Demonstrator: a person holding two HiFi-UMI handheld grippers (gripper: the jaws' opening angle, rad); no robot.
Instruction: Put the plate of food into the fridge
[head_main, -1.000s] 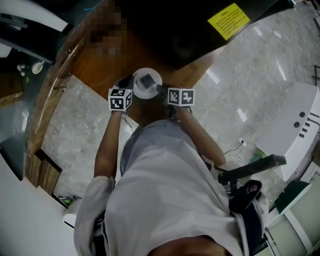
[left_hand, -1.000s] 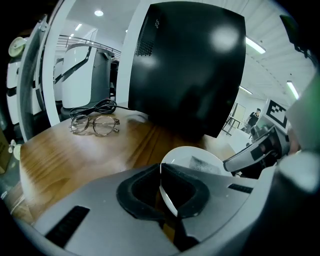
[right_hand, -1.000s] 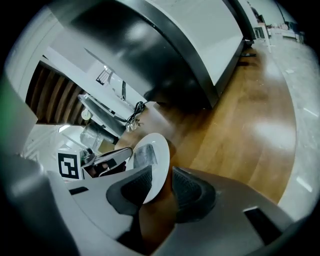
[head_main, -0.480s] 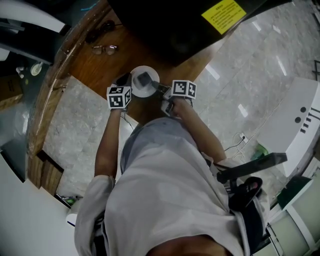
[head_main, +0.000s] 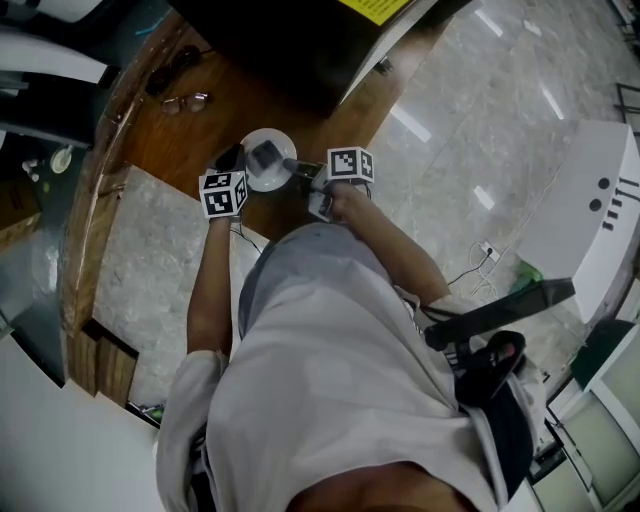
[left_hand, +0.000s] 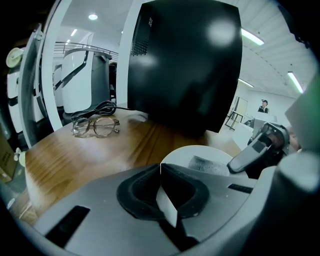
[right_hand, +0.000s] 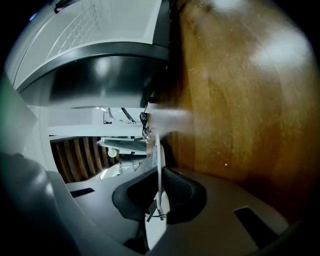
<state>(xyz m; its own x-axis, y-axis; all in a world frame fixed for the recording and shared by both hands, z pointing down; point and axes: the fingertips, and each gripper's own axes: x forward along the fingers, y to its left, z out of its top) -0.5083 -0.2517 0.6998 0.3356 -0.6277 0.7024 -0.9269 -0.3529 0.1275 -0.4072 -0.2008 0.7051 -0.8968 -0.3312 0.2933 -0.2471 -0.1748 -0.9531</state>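
The left gripper (head_main: 238, 166) is clamping the plate (head_main: 262, 180) rim at 8 o'clock, while the right gripper (head_main: 300, 170), its jaws just narrowing, is pinching the rim at 3 o'clock over the wooden table (head_main: 195, 130).

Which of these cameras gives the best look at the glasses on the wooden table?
The left gripper view: the glasses lie close and fairly sharp on the table, with the frame and both lenses plain. The head view shows the glasses only small, from above. The right gripper view does not show them.
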